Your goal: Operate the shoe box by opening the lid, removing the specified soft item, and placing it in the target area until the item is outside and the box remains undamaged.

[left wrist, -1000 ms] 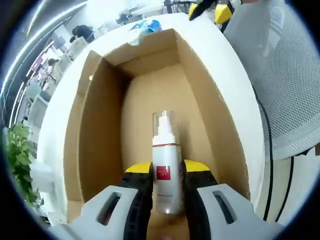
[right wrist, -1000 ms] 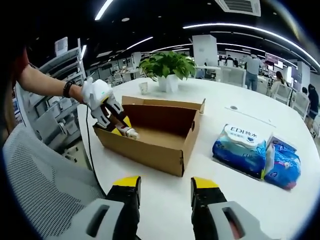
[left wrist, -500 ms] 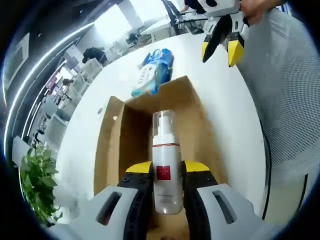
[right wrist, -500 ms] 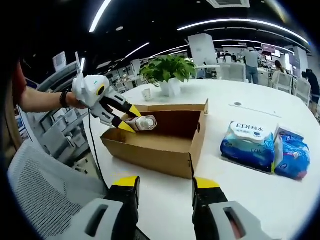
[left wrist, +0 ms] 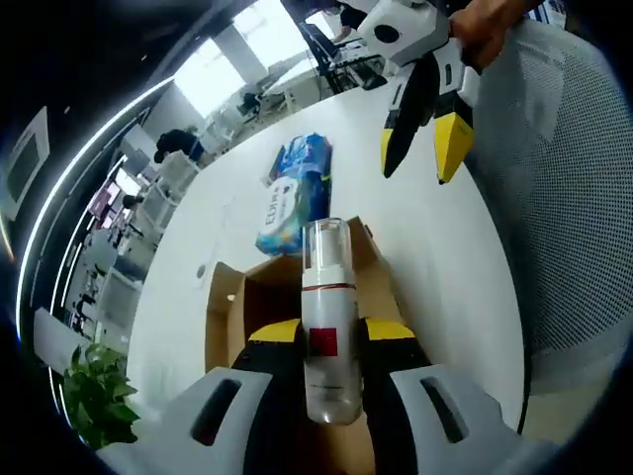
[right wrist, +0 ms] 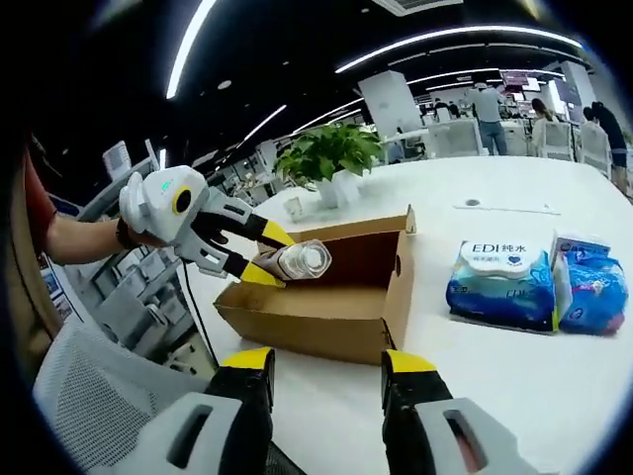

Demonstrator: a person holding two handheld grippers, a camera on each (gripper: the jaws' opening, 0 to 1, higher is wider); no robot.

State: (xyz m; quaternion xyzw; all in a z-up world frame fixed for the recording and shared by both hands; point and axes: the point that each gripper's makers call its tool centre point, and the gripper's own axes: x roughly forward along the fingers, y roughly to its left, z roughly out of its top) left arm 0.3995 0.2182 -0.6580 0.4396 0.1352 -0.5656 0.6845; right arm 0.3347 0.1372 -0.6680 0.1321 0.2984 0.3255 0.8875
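Note:
My left gripper (left wrist: 332, 334) is shut on a clear pump bottle (left wrist: 326, 267) with a white body and a red label, held above the open brown shoe box (left wrist: 235, 315). In the right gripper view the left gripper (right wrist: 274, 259) holds the bottle (right wrist: 303, 259) level over the near-left corner of the box (right wrist: 326, 309). My right gripper (right wrist: 326, 368) is open and empty, in front of the box over the white table (right wrist: 475, 376). In the left gripper view the right gripper (left wrist: 416, 166) hangs open at the upper right, held by a hand.
A blue and white wet-wipes pack (right wrist: 499, 284) and a blue soft pack (right wrist: 591, 287) lie on the table right of the box. A potted plant (right wrist: 331, 153) stands behind it. A grey mesh chair (left wrist: 579, 198) sits at the table's edge.
The left gripper has lifted the bottle up out of the box, which now lies well below it. The right gripper stayed open, with its view shifting slightly.

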